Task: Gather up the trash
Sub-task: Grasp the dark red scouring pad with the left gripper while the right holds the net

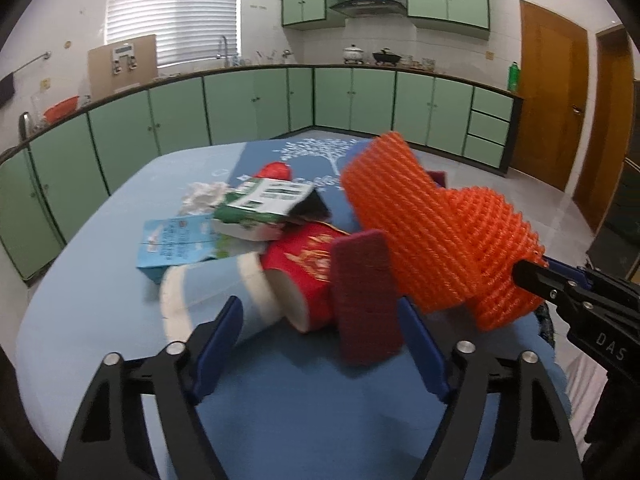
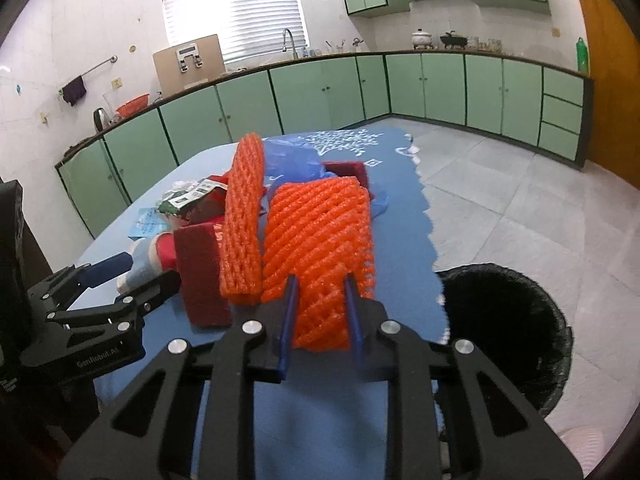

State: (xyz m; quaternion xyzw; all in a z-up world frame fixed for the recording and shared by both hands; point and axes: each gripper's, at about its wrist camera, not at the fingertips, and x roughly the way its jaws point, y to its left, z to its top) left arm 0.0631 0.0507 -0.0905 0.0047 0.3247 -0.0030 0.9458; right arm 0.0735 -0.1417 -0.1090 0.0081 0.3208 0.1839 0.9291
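Green kitchen cabinets are seen behind a blue-covered bench [image 1: 100, 300] strewn with trash. An orange foam net [image 2: 320, 248] is pinched by the right tongs [image 2: 322, 312] above the bench's right edge, near a black-lined bin [image 2: 516, 344] on the floor. The left tongs [image 1: 320, 344] are spread wide, with a maroon scouring pad [image 1: 364, 296] and a red paper cup [image 1: 308, 272] lying between their fingers.

Rough orange foam netting [image 2: 320, 240]
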